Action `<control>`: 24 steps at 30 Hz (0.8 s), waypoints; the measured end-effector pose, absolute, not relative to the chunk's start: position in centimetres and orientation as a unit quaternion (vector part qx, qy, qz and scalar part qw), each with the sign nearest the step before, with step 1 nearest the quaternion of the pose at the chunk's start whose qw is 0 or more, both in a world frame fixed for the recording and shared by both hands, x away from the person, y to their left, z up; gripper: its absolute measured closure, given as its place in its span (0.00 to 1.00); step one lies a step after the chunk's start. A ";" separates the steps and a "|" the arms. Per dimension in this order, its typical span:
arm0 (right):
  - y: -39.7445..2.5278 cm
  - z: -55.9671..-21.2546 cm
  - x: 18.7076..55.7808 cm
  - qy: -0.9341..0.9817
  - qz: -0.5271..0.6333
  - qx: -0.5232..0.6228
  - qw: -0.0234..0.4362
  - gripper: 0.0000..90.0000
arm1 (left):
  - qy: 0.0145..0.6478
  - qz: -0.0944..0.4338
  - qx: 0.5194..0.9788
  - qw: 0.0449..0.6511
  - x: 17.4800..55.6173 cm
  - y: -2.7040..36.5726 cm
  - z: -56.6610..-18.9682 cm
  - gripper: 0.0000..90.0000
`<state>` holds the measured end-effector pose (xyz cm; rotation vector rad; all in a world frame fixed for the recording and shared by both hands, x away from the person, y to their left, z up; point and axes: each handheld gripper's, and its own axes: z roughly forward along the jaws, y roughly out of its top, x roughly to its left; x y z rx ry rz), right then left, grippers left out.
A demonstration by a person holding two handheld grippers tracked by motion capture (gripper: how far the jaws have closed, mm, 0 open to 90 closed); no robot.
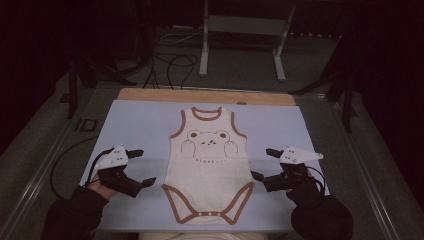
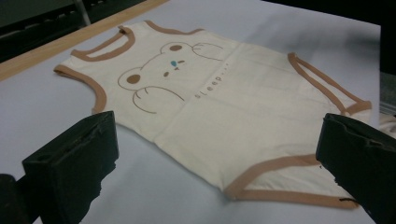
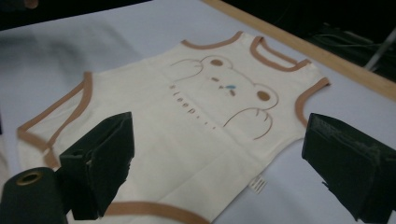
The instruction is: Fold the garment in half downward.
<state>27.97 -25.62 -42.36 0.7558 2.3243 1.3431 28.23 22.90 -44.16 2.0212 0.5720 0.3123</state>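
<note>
Pale blue mat [image 1: 135, 125] across the table, and a cream baby bodysuit [image 1: 210, 170] lies flat at its middle, brown trim, bear print, neck away from the person. Left gripper [image 1: 138, 167] sits just off its left edge, jaws spread wide, empty. Right gripper [image 1: 264, 164] mirrors it, wide open, empty.

right tool [image 3: 215, 163]: jaws spread wide, nothing between them, hovering over the near side edge of a cream bodysuit [image 3: 187, 135]. bodysuit lies flat on the pale blue bench [image 3: 93, 42], brown trim, bear print [image 3: 233, 88] with "sleep..." lettering. small white tag [image 3: 257, 185] at its side seam. wooden bench edge [image 3: 327, 58] at far right.
</note>
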 end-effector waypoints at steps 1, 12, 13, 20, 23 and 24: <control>-25.5 -42.3 28.2 0.819 0.474 0.268 0.180 0.10 | 0.235 0.127 0.831 0.487 28.4 22.8 -44.1 0.00; -24.8 -42.0 30.1 0.819 0.472 0.271 0.183 0.10 | 0.245 0.128 0.835 0.477 30.5 21.8 -43.3 0.00; -24.8 -42.0 30.3 0.818 0.473 0.275 0.180 0.10 | 0.246 0.128 0.834 0.476 30.6 21.7 -43.2 0.00; -24.6 -42.2 31.4 0.816 0.467 0.286 0.185 0.10 | 0.257 0.130 0.835 0.468 31.7 21.3 -43.1 0.00; -24.5 -42.3 32.1 0.816 0.464 0.289 0.187 0.10 | 0.262 0.129 0.836 0.464 32.3 21.1 -43.1 0.00; -24.5 -42.3 32.2 0.815 0.464 0.293 0.187 0.10 | 0.264 0.131 0.836 0.462 32.4 21.0 -43.2 0.00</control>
